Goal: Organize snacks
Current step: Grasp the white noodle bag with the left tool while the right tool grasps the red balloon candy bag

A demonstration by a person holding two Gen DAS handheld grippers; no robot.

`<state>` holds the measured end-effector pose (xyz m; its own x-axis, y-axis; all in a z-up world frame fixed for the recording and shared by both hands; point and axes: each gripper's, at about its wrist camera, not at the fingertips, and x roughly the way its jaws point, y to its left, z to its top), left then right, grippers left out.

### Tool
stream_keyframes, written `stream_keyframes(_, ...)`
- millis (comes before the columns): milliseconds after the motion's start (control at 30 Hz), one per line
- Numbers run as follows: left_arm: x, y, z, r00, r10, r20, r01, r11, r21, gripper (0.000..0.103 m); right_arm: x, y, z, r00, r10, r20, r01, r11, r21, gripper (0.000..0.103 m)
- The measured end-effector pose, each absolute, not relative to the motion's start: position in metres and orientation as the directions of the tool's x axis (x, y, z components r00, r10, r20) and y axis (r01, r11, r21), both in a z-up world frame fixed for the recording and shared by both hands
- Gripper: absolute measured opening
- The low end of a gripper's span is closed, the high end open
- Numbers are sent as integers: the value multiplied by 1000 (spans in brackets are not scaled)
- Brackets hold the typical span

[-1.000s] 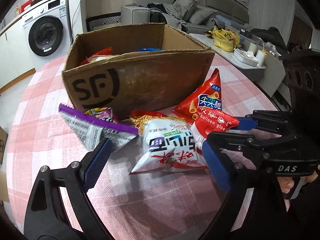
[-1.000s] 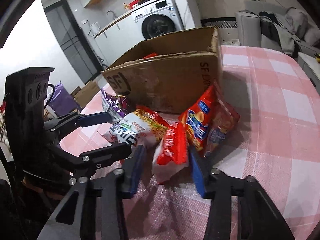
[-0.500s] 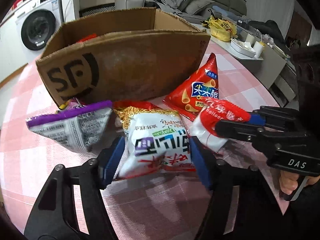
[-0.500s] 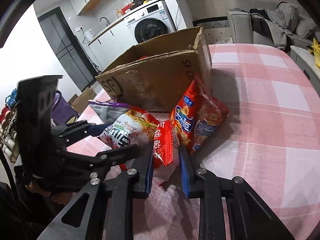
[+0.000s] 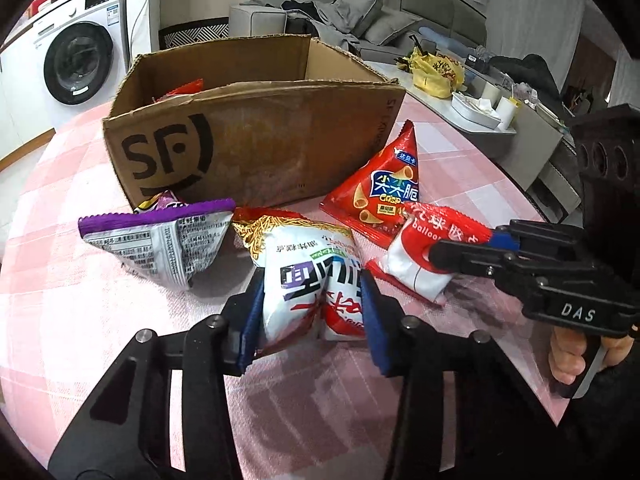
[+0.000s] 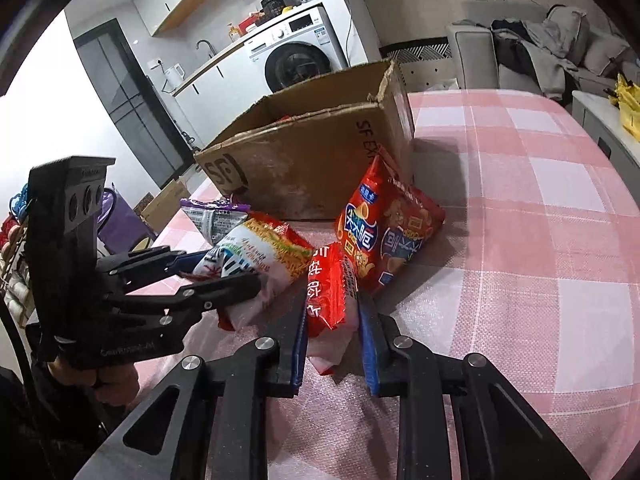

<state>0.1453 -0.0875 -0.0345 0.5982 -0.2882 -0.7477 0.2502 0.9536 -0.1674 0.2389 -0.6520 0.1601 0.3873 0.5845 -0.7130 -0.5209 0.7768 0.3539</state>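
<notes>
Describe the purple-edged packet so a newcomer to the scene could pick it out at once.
Find the cardboard box on the pink checked table. The packet lies in front of its logo corner, left of the noodle packet. Only it has a purple top edge and silver sides of small print.

The box at twelve o'clock reads "SF"; the red bag "crisp"; the small packet "balloon"; the right gripper at three o'clock "DAS".

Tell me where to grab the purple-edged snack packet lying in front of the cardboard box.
Take the purple-edged packet by its flat crimped purple seam, coming from above and the near side. That edge stands clear of the table and faces away from the cardboard box, while the puffy belly below would likely slip between the pads.
</notes>
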Motion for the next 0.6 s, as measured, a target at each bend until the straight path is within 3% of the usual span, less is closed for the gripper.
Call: stream_keyframes(600,102,-42,16,689,-289,-665,217,957,-191,41,229,-657,197,457,622,-636,-535,763,361,22)
